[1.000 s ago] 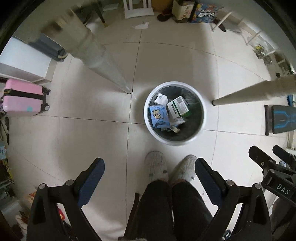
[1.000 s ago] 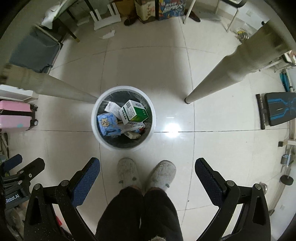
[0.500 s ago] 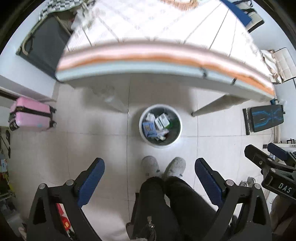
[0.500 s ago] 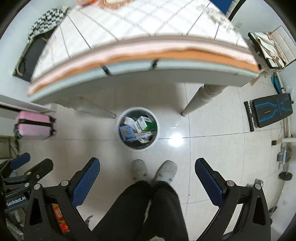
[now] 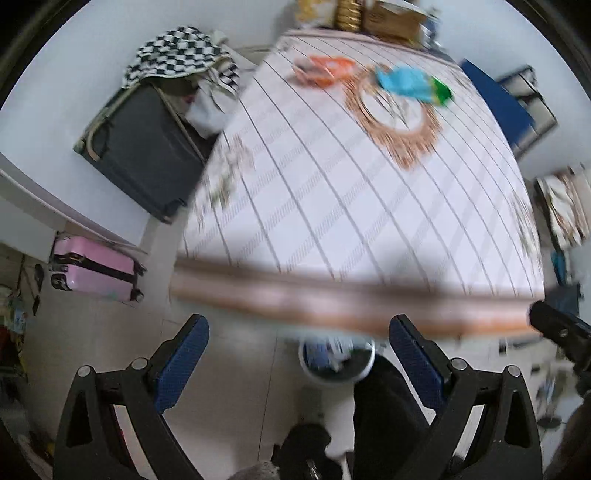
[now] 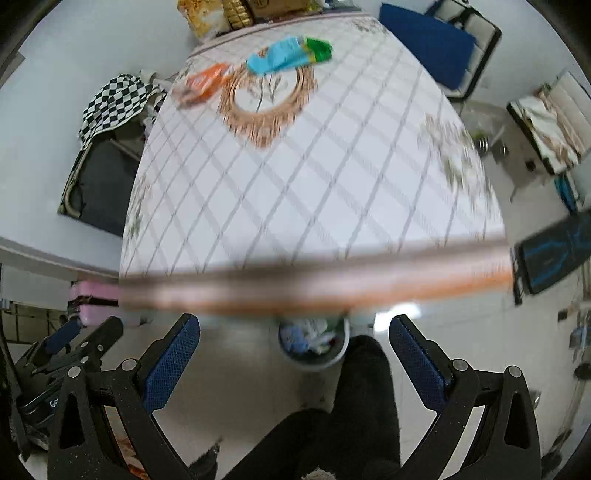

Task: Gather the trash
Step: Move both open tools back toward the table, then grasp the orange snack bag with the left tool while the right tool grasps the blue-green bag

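A white trash bin (image 5: 334, 363) with several packets in it stands on the floor under the table's near edge; it also shows in the right wrist view (image 6: 314, 341). On the table (image 5: 351, 206) at the far end lie an orange wrapper (image 5: 325, 70) and a blue-and-green wrapper (image 5: 412, 83); they show in the right wrist view as the orange wrapper (image 6: 203, 83) and the blue-and-green wrapper (image 6: 290, 55). My left gripper (image 5: 297, 363) is open and empty above the near table edge. My right gripper (image 6: 293, 360) is open and empty beside it.
A pink suitcase (image 5: 94, 267) and a dark case with a checkered cloth (image 5: 147, 147) stand left of the table. Boxes and a bag (image 6: 236, 14) crowd the table's far edge. A blue chair (image 6: 428, 44) stands at the back right. The person's legs (image 6: 354, 410) are below.
Both grippers have risen from floor level by the bin to above the table's edge. The tabletop and its wrappers have come into view; the bin has dropped low in both views.
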The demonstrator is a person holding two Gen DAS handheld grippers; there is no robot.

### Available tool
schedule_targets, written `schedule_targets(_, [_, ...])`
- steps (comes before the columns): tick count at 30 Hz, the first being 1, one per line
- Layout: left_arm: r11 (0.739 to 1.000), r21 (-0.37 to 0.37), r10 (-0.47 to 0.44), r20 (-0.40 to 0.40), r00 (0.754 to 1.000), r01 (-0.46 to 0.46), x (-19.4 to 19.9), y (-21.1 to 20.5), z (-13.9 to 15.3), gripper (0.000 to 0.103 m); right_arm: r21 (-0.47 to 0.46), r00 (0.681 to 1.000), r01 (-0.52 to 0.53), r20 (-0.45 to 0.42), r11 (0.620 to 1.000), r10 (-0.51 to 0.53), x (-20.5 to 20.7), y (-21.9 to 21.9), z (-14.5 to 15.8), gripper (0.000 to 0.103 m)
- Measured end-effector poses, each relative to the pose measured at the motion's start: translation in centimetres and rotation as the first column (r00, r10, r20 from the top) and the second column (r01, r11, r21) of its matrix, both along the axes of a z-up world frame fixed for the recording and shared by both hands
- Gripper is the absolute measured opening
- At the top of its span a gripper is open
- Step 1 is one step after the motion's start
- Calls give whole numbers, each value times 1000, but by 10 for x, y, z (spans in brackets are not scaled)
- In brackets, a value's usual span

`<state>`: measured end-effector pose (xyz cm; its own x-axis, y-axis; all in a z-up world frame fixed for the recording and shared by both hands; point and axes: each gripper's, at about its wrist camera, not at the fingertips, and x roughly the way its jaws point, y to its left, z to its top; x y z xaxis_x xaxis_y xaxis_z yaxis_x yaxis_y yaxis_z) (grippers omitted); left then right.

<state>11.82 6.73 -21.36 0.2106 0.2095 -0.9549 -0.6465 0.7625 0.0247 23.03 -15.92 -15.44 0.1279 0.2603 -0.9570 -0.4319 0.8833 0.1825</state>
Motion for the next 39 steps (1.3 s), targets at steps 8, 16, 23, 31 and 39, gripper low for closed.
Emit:
schedule_targets(8, [981, -4, 196, 23, 980, -196, 130, 96, 3, 100, -29, 999, -36, 24, 999, 36, 198, 96, 1, 103])
schedule_targets(16, [938, -99, 338, 65, 939, -331, 244, 201, -20, 100, -91, 999, -37, 17, 995, 39, 393, 220, -38, 103])
schedule_targets(23, [908, -163, 392, 7, 920, -385, 302, 260, -76, 99, -131, 996, -9, -94, 991, -3, 482, 270, -115, 103])
schedule_targets(31, [852, -288, 450, -26, 893, -437, 307, 280, -129, 60, -93, 982, -2, -187, 996, -15, 497, 284, -172, 103])
schedule_targets(39, [922, -134, 369, 24, 929, -362, 307, 257, -93, 20, -44, 992, 8, -122, 999, -13, 485, 286, -163, 66])
